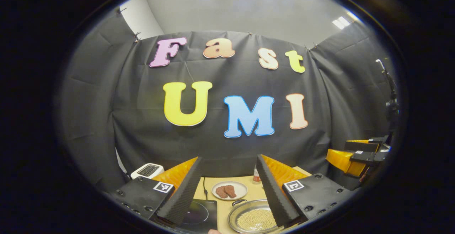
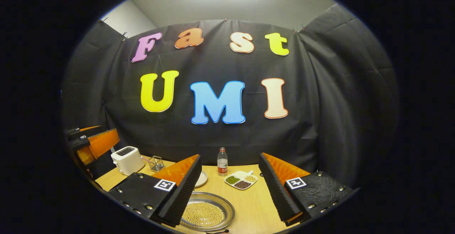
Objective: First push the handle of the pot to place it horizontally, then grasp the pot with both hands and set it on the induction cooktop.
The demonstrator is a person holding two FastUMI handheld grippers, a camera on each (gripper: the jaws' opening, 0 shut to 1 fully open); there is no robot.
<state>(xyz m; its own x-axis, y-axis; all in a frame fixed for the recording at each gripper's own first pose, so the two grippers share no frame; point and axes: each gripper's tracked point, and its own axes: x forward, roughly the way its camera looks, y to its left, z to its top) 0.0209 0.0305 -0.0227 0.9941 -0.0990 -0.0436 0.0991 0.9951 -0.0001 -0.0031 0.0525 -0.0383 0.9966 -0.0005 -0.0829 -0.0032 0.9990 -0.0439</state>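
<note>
A toaster [image 2: 126, 160], wire basket [image 2: 155, 163], bottle [image 2: 222, 161], divided dish [image 2: 241, 180] and a plate [image 1: 229, 190] of brown pieces sit on the table [image 2: 254, 202].

Left tool [image 1: 229, 187] and right tool [image 2: 229, 187] both wide apart, empty.

Table: a light wooden top [image 2: 249, 205] carried everything.
Landmark: the pot [image 2: 206, 211], a shallow metal pan of small pale beads, lay at the near edge.
Induction cooktop [image 1: 199, 212]: black, flat on the table just left of the pot.
Plate [image 1: 229, 190]: white, with two brown pieces, just behind the pot.
Bottle [image 2: 222, 161]: upright, farther behind the pot.
Divided dish [image 2: 241, 179]: behind and right of the pot.
Toaster [image 2: 127, 160]: white, far left behind the pot, a wire basket [image 2: 155, 163] beside it.
</note>
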